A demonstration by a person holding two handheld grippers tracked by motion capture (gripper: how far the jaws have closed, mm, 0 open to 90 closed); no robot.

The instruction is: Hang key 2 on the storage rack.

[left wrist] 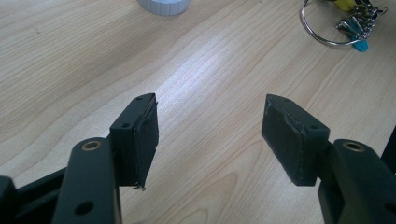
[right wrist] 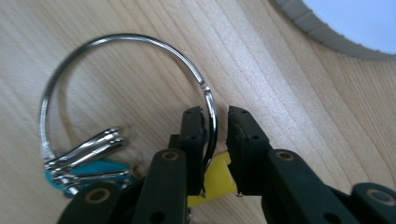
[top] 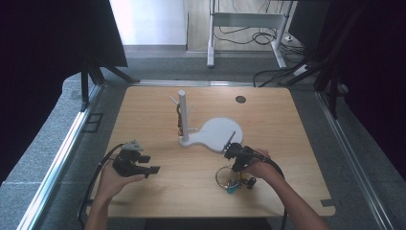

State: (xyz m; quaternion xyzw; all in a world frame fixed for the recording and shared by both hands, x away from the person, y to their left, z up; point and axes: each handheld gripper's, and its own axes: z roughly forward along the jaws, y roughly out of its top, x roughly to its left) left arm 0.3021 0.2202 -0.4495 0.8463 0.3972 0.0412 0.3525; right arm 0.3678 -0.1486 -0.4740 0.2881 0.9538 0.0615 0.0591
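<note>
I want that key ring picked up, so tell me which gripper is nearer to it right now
Right. The right gripper has its jaws on either side of the key ring wire, not yet clamped. The left gripper sits open well across the table from it.

My left gripper (top: 152, 168) sits at the table's (top: 268, 110) near left. My right gripper (right wrist: 215, 122) is at the near right, over the key ring (right wrist: 116, 88); the ring's wire runs between my jaws. The keys (right wrist: 88, 154) lie on the table beside them. The stand (top: 210, 134) is behind, mid-table, its post (top: 183, 115) at its left end.
</note>
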